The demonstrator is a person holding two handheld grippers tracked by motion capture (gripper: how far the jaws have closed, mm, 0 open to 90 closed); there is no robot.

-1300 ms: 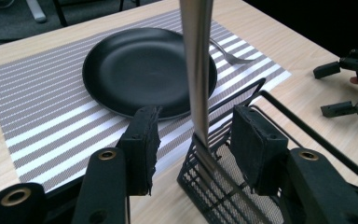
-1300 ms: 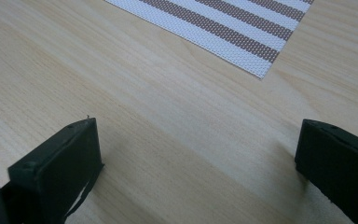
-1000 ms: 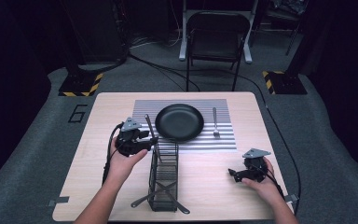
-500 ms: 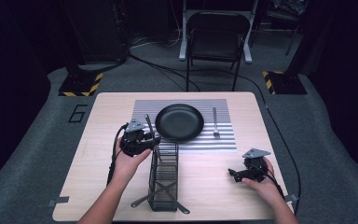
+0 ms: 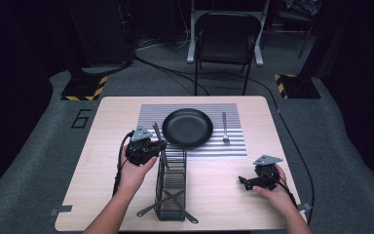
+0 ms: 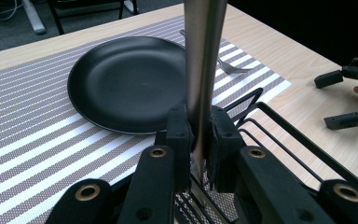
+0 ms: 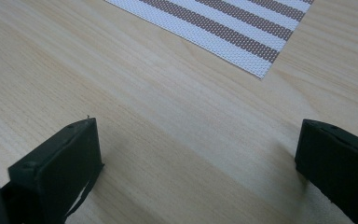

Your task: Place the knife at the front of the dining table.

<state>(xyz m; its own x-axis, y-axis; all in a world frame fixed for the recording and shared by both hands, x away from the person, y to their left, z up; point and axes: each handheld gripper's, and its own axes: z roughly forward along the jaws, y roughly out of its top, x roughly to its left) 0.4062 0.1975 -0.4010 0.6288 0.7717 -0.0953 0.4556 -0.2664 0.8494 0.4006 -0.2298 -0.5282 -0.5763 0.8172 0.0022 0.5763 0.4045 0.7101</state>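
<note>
- The table (image 5: 102,122) under my claws is pale wood with a fine straight grain and a smooth, low-sheen finish.
- The placemat (image 6: 37,140), at twelve o'clock from me, looks like woven cloth or vinyl mesh, matt, in white and brown stripes.
- The plate (image 6: 126,81) on it is black and smooth with a soft satin sheen; I cannot tell its material.
- The utensil handle (image 6: 203,56) in my left gripper (image 6: 200,154) is brushed metal, dully reflective.
- The fork (image 5: 225,127), at three o'clock of the plate, is shiny metal.
- The rack (image 5: 171,187) is thin black wire, slightly glossy.
- My right gripper (image 7: 196,163) has matt black jaws that look like plastic, with slightly rough edges.
</note>
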